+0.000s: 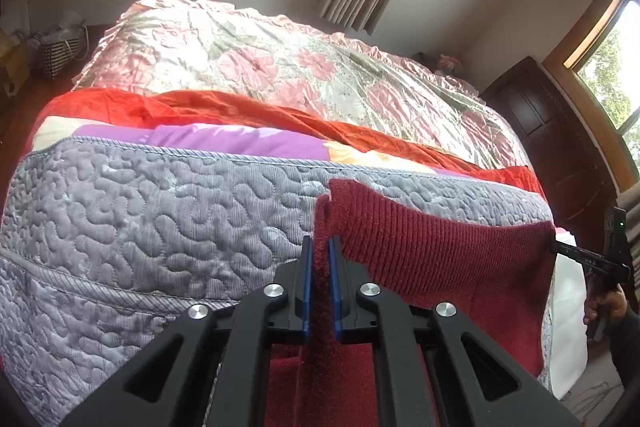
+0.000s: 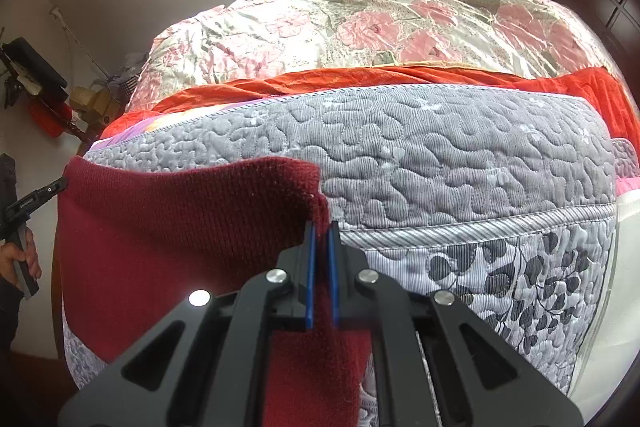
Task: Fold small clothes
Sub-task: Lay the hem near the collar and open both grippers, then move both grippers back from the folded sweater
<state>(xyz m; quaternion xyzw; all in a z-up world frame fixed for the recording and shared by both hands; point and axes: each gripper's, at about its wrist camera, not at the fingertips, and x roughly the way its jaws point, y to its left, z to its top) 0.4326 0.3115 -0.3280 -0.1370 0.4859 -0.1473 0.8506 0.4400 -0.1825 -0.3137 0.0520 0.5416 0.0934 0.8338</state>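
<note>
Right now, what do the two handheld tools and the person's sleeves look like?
Both the left tool and the right tool are matte black, with angular cut-out linkage arms, round silver pivot bolts and blue pads lining two narrow straight fingers. Seen from the left wrist, the right one shows a small green light and white lettering. The sleeves are dark.

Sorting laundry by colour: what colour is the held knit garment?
Dark red knit garment; the right wrist view shows it best.
</note>
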